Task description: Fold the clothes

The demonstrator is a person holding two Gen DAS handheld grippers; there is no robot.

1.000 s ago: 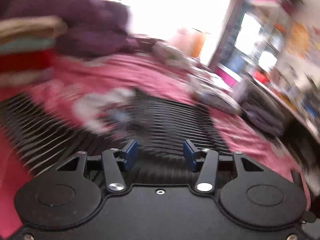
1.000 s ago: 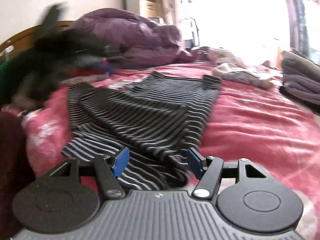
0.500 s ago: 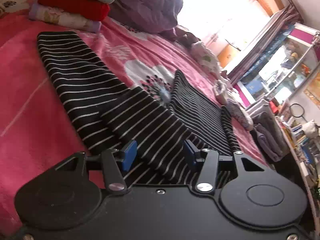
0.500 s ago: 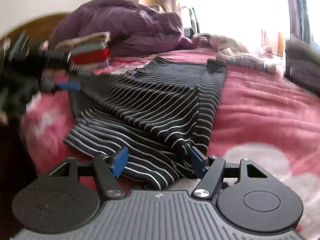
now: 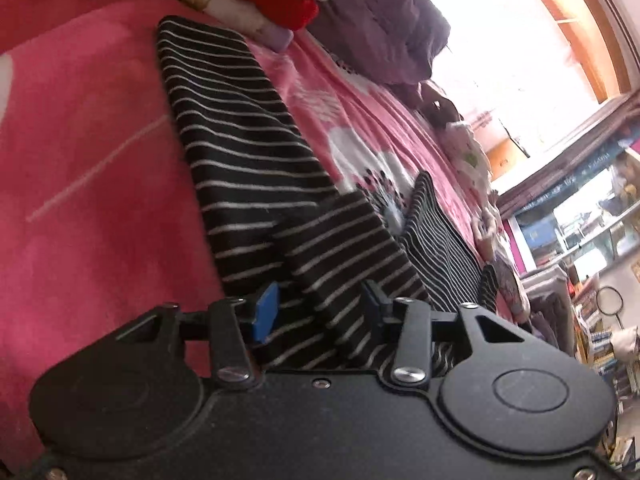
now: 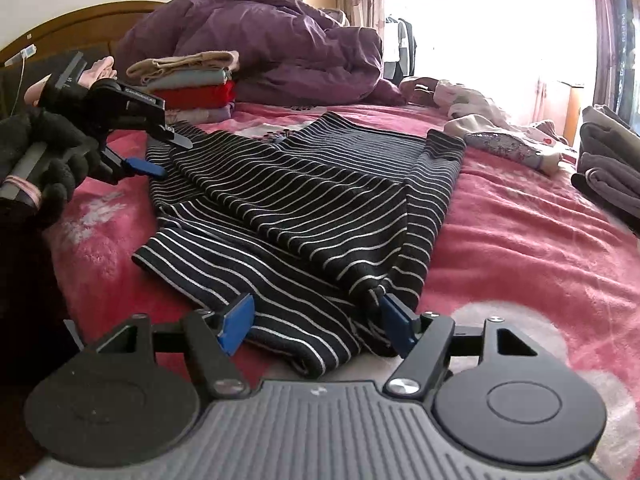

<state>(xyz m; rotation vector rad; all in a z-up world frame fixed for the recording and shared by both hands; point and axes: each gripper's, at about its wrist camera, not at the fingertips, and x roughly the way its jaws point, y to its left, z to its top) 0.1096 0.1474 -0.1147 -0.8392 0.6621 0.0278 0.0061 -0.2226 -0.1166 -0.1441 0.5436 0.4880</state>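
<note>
Left gripper [image 5: 316, 312]: blue-padded fingers closing, a fold of the black, white-striped knit garment [image 6: 304, 200] between them, pads not yet pressing. Right gripper [image 6: 316, 326]: fingers opening, straddling the garment's near hem. The garment lies partly folded on the pink fleece blanket [image 6: 520, 240] of the bed. Behind it: a stack of folded clothes [image 6: 192, 88] and a rumpled purple duvet [image 6: 260, 40].

Bare pink blanket [image 6: 520, 240] right of the striped garment [image 6: 312, 200] leaves open passage. Behind it, a folded stack [image 6: 192, 88] and purple duvet [image 6: 272, 52] block the way (grey pile [image 6: 608, 168] crowds the far right).
</note>
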